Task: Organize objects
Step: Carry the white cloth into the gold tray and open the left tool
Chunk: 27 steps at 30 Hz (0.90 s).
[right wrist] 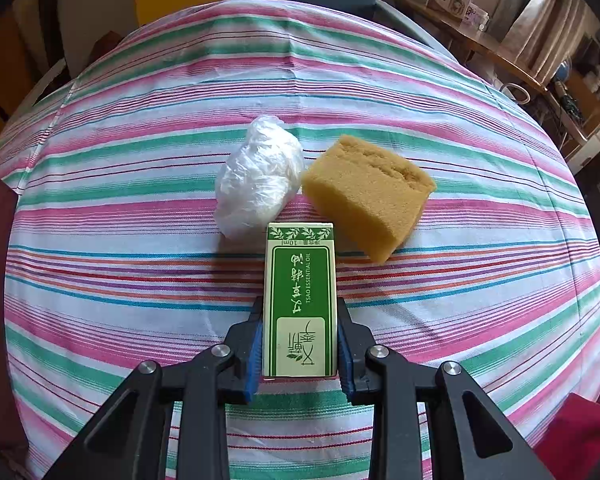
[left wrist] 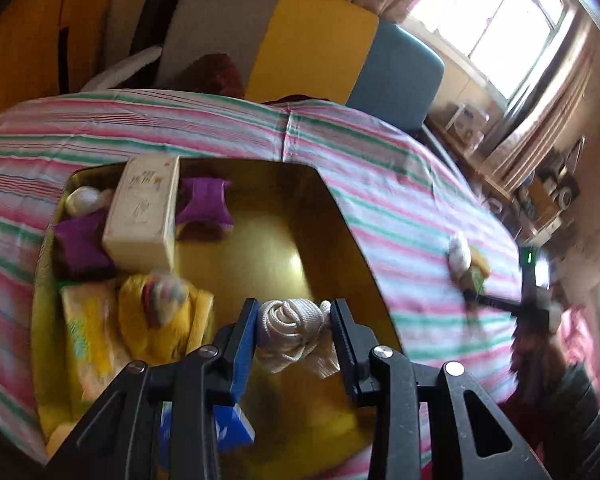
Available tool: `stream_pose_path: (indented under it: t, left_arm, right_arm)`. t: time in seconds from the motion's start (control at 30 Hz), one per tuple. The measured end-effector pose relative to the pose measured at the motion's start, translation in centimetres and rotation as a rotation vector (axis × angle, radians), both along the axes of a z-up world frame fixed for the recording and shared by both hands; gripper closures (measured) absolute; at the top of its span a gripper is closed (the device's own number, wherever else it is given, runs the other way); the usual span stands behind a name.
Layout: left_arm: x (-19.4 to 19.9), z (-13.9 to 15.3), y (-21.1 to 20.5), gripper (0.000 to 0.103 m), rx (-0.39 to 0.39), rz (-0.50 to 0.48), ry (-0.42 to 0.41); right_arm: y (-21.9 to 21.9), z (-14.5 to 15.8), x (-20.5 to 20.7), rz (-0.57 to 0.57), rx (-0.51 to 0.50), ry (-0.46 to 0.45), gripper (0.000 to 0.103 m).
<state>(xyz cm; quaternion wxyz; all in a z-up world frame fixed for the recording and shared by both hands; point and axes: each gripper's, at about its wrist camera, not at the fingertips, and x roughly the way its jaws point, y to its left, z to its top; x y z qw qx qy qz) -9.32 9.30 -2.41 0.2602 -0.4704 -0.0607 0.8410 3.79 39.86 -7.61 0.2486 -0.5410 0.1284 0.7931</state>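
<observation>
The left gripper (left wrist: 294,334) is clamped on a bundle of coiled white rope (left wrist: 290,328), held above the bare gold floor of a yellow tin box (left wrist: 260,240) that sits on the striped cloth of the counter (left wrist: 380,184). Along the box's left side lie a cream carton (left wrist: 144,216), purple cloths (left wrist: 204,204) and a yellow cloth bundle (left wrist: 160,312). The right gripper (right wrist: 300,344) is closed on a green-and-white essential oil box (right wrist: 300,300) lying flat on the counter (right wrist: 140,200). Just beyond it rest a crumpled clear plastic bag (right wrist: 256,176) and a yellow sponge (right wrist: 368,192), side by side.
</observation>
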Motion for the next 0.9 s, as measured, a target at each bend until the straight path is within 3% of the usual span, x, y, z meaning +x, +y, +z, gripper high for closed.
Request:
stream_pose_path:
  t: [0.13,0.33,0.67,0.8,0.9]
  left_arm:
    - [-2.8,-0.4,1.5,0.067,-0.018,0.001,0.004]
    - [-7.7,-2.7,2.9,0.067,-0.023,0.056,-0.068]
    - [-12.8,-4.8,6.1,0.066,-0.157,0.041,-0.006]
    - [-13.7,-5.4,6.7,0.062,-0.217,0.03,0.027]
    - [-13.3,-4.8,6.7,0.051,-0.209,0.01,0.036]
  right_arm:
    - [-0.1,0.0,0.1,0.006,0.007,-0.003,0.072]
    - [-0.3,0.0,0.0,0.015,0.012,-0.004,0.072]
    - [-0.8,0.1,-0.2,0.045,0.021,-0.009,0.072]
    - [-0.8,0.2,0.0,0.045,0.015,-0.005,0.072]
    - [-0.8,0.2,0.0,0.045,0.014,-0.005,0.072]
